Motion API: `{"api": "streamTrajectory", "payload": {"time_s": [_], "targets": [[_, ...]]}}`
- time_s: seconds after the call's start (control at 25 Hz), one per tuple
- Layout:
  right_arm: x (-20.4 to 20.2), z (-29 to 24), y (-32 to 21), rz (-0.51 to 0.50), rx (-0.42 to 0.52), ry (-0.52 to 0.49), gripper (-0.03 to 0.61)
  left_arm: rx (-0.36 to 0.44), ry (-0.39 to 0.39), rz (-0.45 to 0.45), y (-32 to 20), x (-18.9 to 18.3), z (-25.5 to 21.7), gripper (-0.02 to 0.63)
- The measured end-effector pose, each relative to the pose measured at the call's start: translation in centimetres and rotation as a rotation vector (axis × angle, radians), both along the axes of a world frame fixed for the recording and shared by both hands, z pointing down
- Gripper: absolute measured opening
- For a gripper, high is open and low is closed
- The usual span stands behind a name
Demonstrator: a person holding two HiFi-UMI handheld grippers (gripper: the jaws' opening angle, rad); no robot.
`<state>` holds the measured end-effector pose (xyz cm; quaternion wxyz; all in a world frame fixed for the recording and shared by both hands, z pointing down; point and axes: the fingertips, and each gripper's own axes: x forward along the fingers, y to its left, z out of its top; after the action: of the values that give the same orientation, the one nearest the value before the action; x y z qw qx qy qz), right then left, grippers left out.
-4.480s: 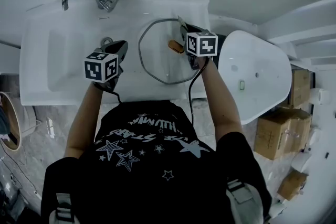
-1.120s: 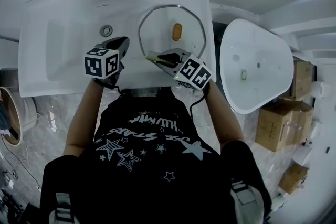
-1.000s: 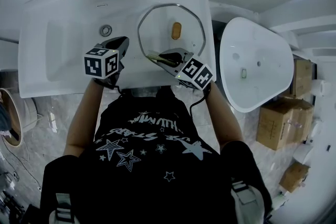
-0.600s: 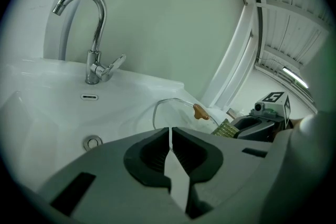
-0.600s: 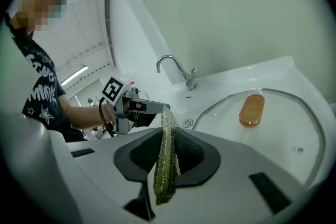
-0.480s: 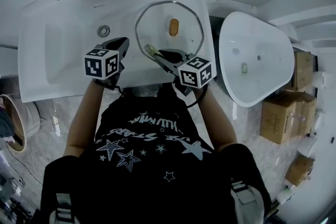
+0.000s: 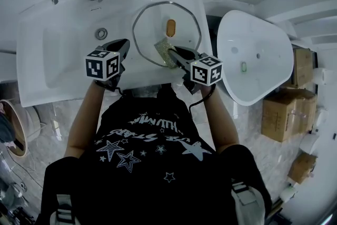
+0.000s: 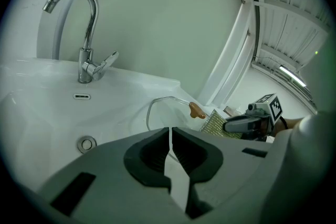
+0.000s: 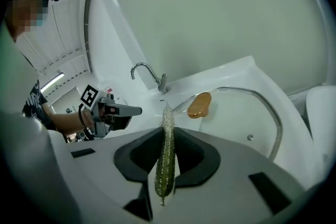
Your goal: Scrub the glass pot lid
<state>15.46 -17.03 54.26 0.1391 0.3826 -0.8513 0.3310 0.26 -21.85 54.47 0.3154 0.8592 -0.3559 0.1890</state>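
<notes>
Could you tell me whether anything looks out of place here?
Nothing stands out. The glass lid lies knob-up on the right side of the sink, and the right gripper holds the scouring pad over its near edge. The left gripper is shut, empty.

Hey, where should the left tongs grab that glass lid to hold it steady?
Take the orange knob from above with the left tongs: the glass lid seems to lie flat on the sink, rim low, and the knob is the one raised part.
</notes>
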Motion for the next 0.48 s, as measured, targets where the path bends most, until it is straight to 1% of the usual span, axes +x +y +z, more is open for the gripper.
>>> {"api": "streamTrajectory", "payload": {"time_s": [0.48], "targets": [[8.7,-0.7,-1.8,0.213,0.039,0.040,0.067,-0.013,0.004,0.016,-0.3,1.1,0.4,0.025]]}}
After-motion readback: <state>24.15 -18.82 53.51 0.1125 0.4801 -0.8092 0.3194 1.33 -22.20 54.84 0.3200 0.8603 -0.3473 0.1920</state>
